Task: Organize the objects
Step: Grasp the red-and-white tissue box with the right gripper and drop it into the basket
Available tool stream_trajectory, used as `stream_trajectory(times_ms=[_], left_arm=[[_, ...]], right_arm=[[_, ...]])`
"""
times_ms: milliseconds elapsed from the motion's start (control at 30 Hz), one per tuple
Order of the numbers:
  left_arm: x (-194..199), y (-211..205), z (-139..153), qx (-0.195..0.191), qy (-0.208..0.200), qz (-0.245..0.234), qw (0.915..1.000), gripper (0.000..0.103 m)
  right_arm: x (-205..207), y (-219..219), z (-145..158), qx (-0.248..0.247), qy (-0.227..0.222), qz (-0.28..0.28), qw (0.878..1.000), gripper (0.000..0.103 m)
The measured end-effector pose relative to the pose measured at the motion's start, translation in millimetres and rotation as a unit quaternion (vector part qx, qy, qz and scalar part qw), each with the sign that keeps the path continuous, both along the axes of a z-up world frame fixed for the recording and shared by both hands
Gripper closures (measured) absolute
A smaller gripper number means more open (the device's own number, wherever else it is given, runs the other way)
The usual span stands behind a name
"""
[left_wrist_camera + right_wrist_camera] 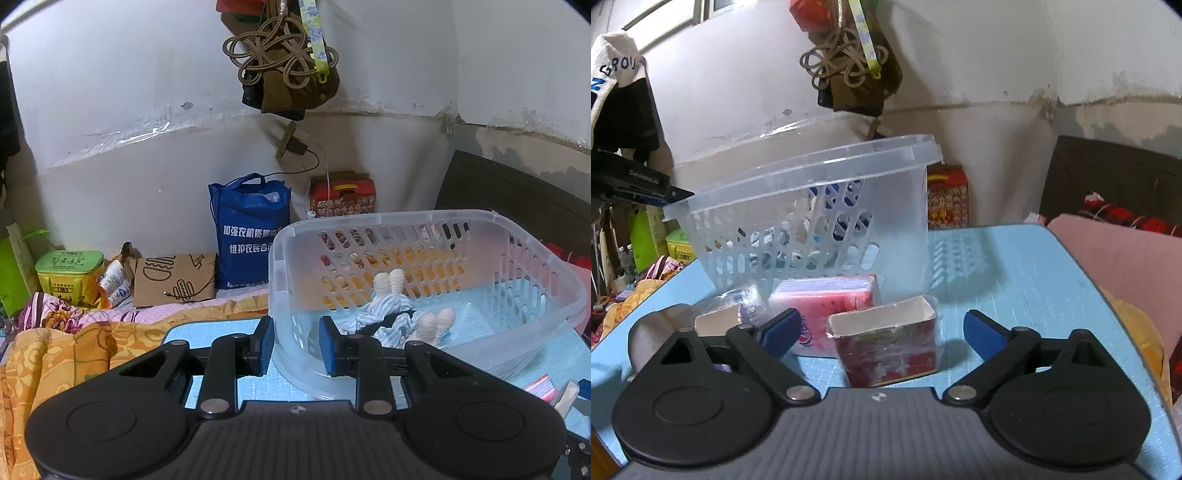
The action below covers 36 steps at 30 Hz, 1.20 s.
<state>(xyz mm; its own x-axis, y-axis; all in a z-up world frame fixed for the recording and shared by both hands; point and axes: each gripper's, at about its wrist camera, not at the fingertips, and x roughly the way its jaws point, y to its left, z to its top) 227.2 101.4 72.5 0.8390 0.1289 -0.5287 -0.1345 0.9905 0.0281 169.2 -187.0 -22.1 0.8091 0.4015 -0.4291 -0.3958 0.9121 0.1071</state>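
A clear plastic basket [535, 243] is tilted up on the blue table; it also shows in the right wrist view [798, 177]. Striped clothes and cream socks [391, 310] lie inside it. My left gripper [296, 345] is shut on the basket's near wall, one pad inside and one outside. My right gripper [882, 332] is open, its jaws on either side of a red open-topped box [886, 343] on the table. A pink tissue pack [827, 299] lies just behind the box, and a small purple box [716, 319] lies to its left.
The blue table [1015, 266] sits on a bed with orange and floral blankets [55, 350]. A blue tote bag [247, 232], a brown paper bag [173, 277], a green tin [70, 269] and a red carton [343, 197] line the wall. Cords hang above.
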Motion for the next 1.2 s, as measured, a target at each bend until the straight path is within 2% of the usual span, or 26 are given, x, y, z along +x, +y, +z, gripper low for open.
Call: stream_trajectory(times_ms=[100,200,300,433,600,633,767,933,1067,1200], left_arm=[[0.7,1.6,0.1,-0.001,0.0,0.0,1.0,0.072],[0.9,2.6,0.4,0.001,0.0,-0.001,1.0,0.072],[0.6,2.7,0.4,0.0,0.0,-0.001,1.0,0.072],[1.3,3.2,0.1,-0.001,0.0,-0.001,1.0,0.071],[1.3,3.1,-0.3,-0.002,-0.001,-0.002,1.0,0.071],[1.3,3.5,-0.4,-0.003,-0.001,-0.001,1.0,0.072],[0.0,2.5,-0.6,-0.001,-0.002,0.0,1.0,0.071],[0.0,2.0,0.2,-0.001,-0.001,0.002,1.0,0.072],[-0.4,1.5,0.5,0.0,-0.002,0.002,1.0,0.071],[-0.7,2.0,0.1,0.0,-0.003,0.002,1.0,0.071]], right_arm=[[5.7,0.5,-2.1,0.0,0.019,0.009,1.0,0.017],[7.3,1.7,-3.6,-0.002,0.026,0.015,1.0,0.037],[0.0,-3.5,-3.5,0.019,0.008,0.028,0.999,0.037],[-10.3,-9.3,-2.5,0.037,-0.017,0.017,0.999,0.037],[-22.7,-3.9,-5.6,0.019,-0.052,0.01,0.998,0.037],[-22.7,-2.5,-8.9,0.017,-0.05,0.008,0.999,0.037],[-21.6,-14.1,-8.0,0.059,-0.053,0.004,0.997,0.037],[-24.8,-7.6,-6.0,0.036,-0.066,0.001,0.997,0.037],[-24.0,-11.0,-6.8,0.049,-0.064,0.0,0.997,0.037],[-30.1,-9.3,-4.8,0.046,-0.084,-0.001,0.995,0.037]])
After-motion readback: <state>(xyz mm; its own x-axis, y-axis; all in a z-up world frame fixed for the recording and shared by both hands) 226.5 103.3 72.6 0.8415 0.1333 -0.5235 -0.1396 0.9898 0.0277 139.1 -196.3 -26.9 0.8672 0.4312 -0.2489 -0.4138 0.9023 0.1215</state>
